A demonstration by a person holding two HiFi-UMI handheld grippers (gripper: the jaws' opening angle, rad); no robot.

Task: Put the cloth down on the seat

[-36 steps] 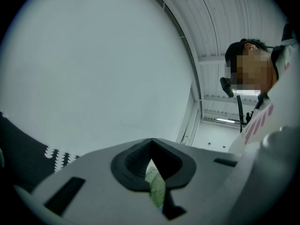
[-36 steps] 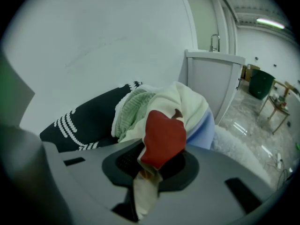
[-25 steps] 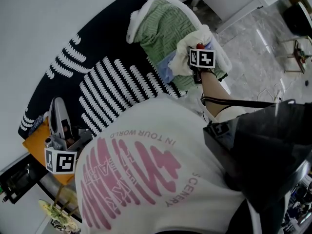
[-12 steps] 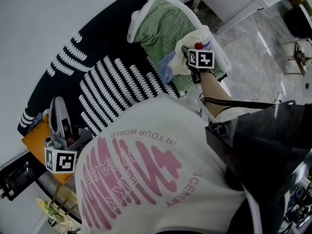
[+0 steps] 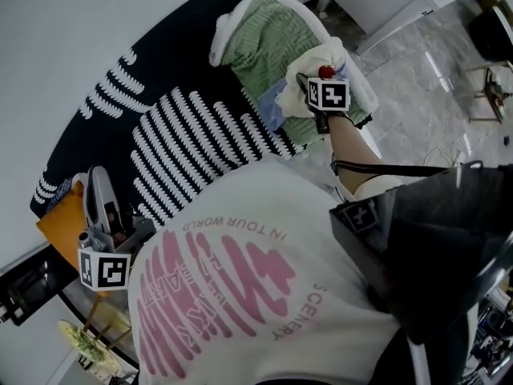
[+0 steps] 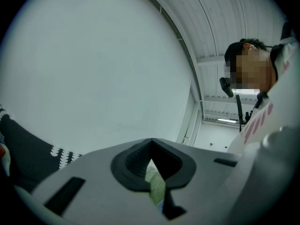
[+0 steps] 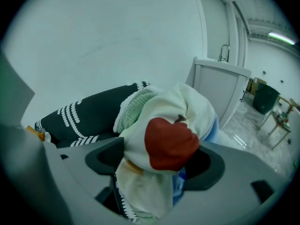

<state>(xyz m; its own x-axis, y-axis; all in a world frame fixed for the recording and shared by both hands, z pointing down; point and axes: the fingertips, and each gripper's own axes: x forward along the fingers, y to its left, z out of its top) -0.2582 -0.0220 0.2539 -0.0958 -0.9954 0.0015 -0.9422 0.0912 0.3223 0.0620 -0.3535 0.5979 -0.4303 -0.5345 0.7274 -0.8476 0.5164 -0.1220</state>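
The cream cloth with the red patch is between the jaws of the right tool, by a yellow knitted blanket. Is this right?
Not quite. The head view shows that the knitted blanket is green, not yellow. The rest holds: the cream cloth with the red patch is between the jaws of the right tool, which are opening.

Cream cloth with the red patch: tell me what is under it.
A green knitted blanket and a pale blue cloth show beneath the cream cloth. Its middle hides the rest.
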